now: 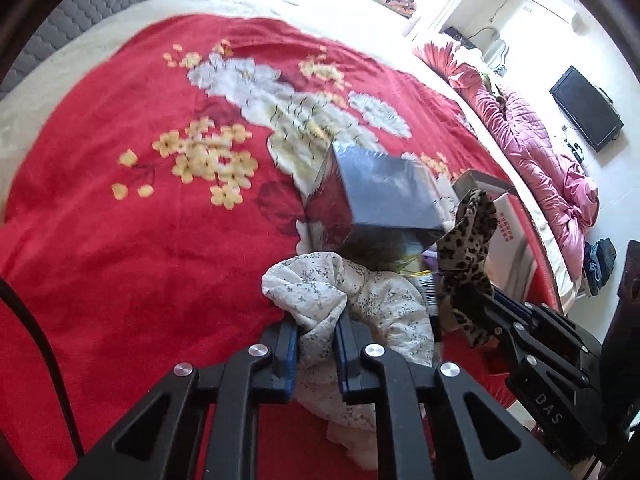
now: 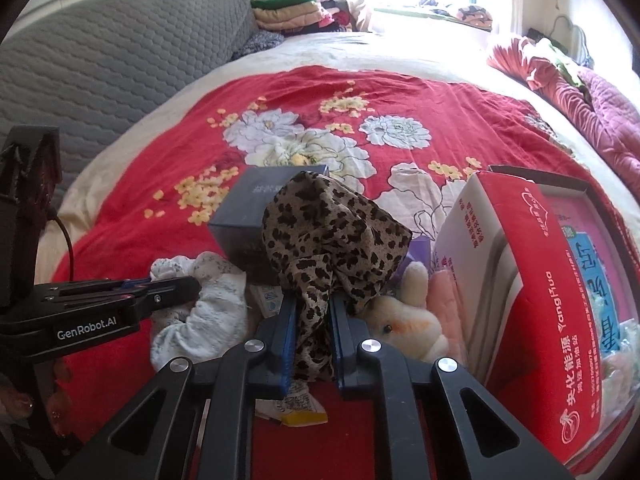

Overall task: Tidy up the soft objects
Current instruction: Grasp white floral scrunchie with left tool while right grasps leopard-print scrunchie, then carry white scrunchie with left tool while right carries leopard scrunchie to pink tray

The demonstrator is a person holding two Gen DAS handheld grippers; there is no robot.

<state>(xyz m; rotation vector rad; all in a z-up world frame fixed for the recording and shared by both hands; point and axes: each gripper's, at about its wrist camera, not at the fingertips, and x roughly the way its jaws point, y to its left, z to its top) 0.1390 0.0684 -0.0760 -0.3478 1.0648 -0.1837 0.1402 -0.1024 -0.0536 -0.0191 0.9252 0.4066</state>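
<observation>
On a red floral bedspread (image 2: pixel 132 216), the left gripper (image 1: pixel 316 332) is clamped on a white floral cloth (image 1: pixel 384 300) while the right gripper (image 2: pixel 312 316) pinches a leopard-print scarf (image 2: pixel 324 224). A plush rabbit (image 2: pixel 404 320) lies unsorted beside the red carton (image 2: pixel 532 280); sorting appears barely begun.

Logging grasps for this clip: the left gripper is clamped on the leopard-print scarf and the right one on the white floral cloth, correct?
Swapped. The left gripper is clamped on the white floral cloth, per the left wrist view; the right gripper holds the leopard-print scarf, per the right wrist view.
</observation>
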